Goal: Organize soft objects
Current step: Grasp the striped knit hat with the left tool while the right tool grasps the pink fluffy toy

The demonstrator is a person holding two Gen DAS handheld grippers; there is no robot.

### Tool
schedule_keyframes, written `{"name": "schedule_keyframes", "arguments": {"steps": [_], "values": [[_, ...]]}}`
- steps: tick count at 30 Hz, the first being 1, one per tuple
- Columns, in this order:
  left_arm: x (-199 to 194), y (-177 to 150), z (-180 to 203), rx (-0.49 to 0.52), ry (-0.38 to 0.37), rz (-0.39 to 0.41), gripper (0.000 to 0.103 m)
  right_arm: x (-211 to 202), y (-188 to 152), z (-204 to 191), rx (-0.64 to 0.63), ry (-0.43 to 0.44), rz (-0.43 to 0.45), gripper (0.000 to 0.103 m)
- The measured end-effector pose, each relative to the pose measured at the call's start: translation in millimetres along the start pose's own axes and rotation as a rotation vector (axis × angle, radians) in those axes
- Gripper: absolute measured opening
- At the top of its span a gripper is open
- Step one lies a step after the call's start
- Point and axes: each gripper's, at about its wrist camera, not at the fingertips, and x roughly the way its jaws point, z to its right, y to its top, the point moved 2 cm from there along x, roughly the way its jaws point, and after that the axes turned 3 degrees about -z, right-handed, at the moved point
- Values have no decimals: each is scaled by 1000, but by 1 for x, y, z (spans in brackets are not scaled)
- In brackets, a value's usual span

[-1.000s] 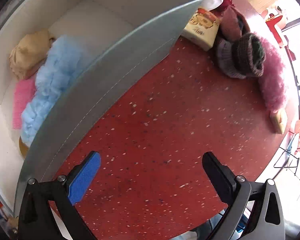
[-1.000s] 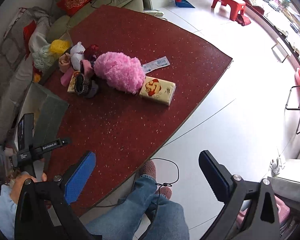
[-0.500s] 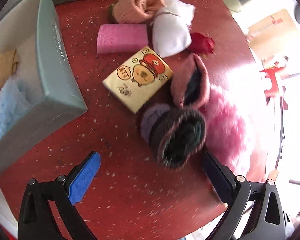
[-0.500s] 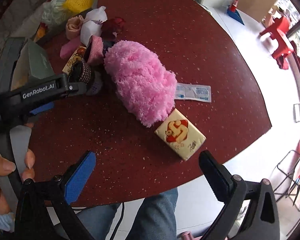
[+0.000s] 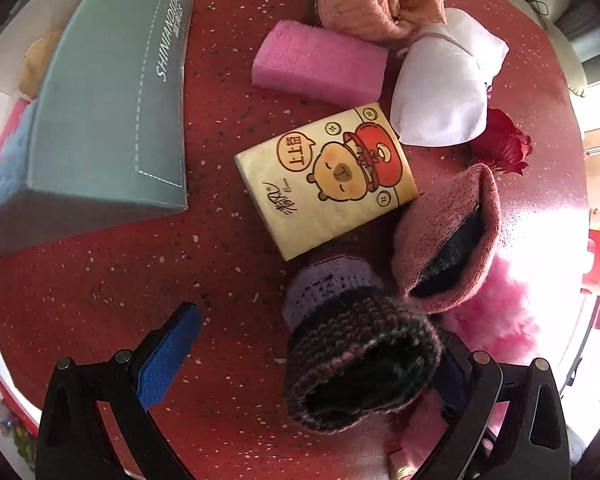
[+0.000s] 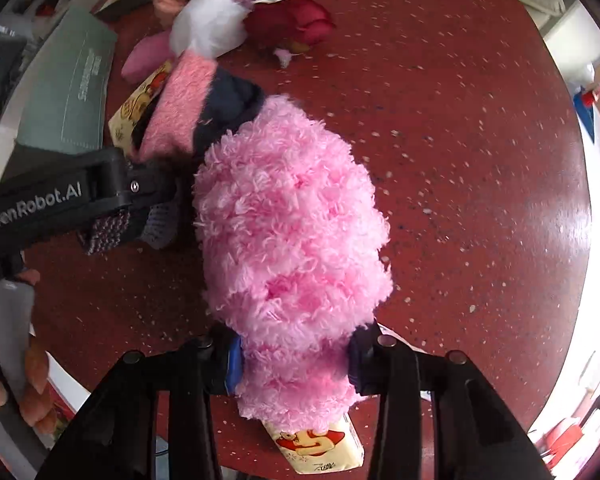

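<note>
Both grippers have come in from well back of the table (image 5: 100,288) to the pile of soft things beside the grey box (image 5: 112,92). A second ago the left gripper (image 5: 312,364) looked into the box, at the blue and yellow pieces already stowed there; now it hangs spread wide over the dark knit sock (image 5: 360,364), the blue pad clear to one side and the other finger (image 5: 456,364) just behind the cuff, nothing pinched yet. The right gripper (image 6: 294,360), half a second ago open above the table, now has its jaws pressed into the near end of the pink fluffy piece (image 6: 288,224), which lies on the table further from the box than the sock, its tail over a tissue pack (image 6: 320,444). So one pickup looks begun and a second lined up. A second tissue pack (image 5: 326,178), a pink sponge (image 5: 320,66), a white pouch (image 5: 444,84) and a rose (image 5: 502,144) lie past the sock, all still outside the box.
</note>
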Motion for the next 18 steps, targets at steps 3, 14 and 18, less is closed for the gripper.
{"name": "schedule_keyframes", "arguments": {"steps": [3, 14, 18], "values": [[12, 8, 18, -27, 13, -34, 102, -15, -8, 20, 53, 59, -6, 42], [6, -6, 45, 52, 5, -36, 47, -68, -32, 35, 31, 103, 62, 44], [-12, -27, 52, 140, 19, -28, 47, -78, -51, 40, 17, 114, 63, 44]]}}
